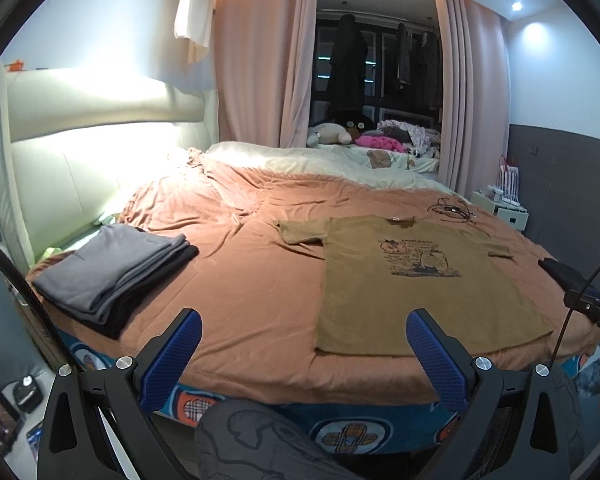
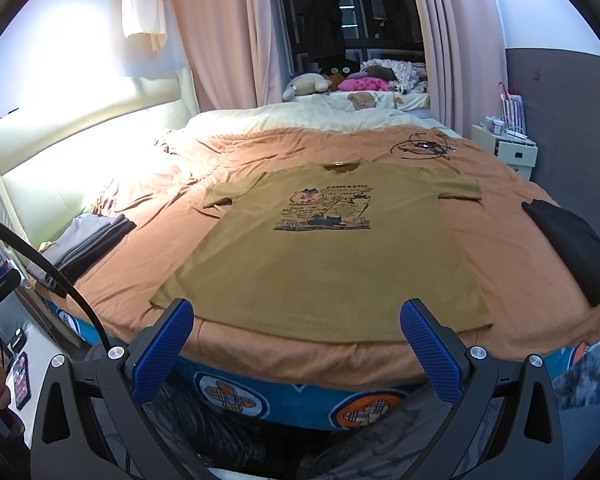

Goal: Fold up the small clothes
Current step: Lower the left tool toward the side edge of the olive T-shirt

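Note:
An olive-brown T-shirt (image 1: 416, 288) with a printed picture lies flat, face up, on the orange bedspread (image 1: 240, 276), its hem toward me. It also shows in the right wrist view (image 2: 324, 256). My left gripper (image 1: 304, 324) is open and empty, hovering over the bed's front edge, left of the shirt's hem. My right gripper (image 2: 298, 316) is open and empty, just in front of the middle of the hem. Neither touches the shirt.
A stack of folded grey clothes (image 1: 116, 268) sits at the bed's left, also in the right wrist view (image 2: 88, 240). A folded black garment (image 2: 572, 248) lies at the right edge. Tangled black cables (image 2: 424, 146) lie beyond the shirt. A white nightstand (image 2: 508, 150) stands at the right.

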Demonstrator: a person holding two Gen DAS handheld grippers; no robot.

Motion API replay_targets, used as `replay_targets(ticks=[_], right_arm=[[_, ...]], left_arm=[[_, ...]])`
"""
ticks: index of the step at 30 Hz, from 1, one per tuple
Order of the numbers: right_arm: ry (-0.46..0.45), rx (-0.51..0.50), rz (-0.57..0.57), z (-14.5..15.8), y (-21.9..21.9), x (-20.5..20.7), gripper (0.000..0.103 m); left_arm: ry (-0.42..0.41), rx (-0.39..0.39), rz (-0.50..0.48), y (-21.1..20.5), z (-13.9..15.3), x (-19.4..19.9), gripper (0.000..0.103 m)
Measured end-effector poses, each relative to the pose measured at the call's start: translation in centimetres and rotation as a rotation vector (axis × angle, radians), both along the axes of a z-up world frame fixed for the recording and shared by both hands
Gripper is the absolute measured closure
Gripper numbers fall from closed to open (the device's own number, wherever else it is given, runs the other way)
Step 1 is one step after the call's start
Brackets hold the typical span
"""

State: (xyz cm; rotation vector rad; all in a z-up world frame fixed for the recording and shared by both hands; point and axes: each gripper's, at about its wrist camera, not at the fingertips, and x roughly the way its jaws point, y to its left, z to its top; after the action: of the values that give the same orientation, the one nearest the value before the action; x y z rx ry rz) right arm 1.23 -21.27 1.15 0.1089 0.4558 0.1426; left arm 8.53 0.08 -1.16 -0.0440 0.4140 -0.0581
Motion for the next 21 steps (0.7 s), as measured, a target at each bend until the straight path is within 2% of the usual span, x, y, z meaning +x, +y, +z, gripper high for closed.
replay_targets(ticks=[9, 11, 15, 19, 21], right_arm=[[0.048, 0.013, 0.001, 1.0, -0.8, 7.4, 0.0], [0.057, 0.009, 0.003, 1.3, -0.6, 9.4, 0.0], [0.066, 0.008, 0.009, 1.8, -0.2, 12.9, 0.0], [0.078, -0.004, 0.006, 2.3, 0.4, 16.5, 0.0], [0.086, -0.004, 0.009, 2.5, 0.5, 18.5, 0.005]], left_arm=[[0.056, -0.009, -0.012, -0.3, -0.2, 8.4, 0.002], [0.076, -0.012, -0.021, -0.4, -0.4, 10.5, 0.004], [0.141, -0.035, -0.034, 0.0, -1.1, 15.1, 0.017], [0.189, -0.06, -0.036, 0.3, -1.6, 19.6, 0.024], [0.205, -0.068, -0.032, 0.4, -1.7, 21.4, 0.024]])
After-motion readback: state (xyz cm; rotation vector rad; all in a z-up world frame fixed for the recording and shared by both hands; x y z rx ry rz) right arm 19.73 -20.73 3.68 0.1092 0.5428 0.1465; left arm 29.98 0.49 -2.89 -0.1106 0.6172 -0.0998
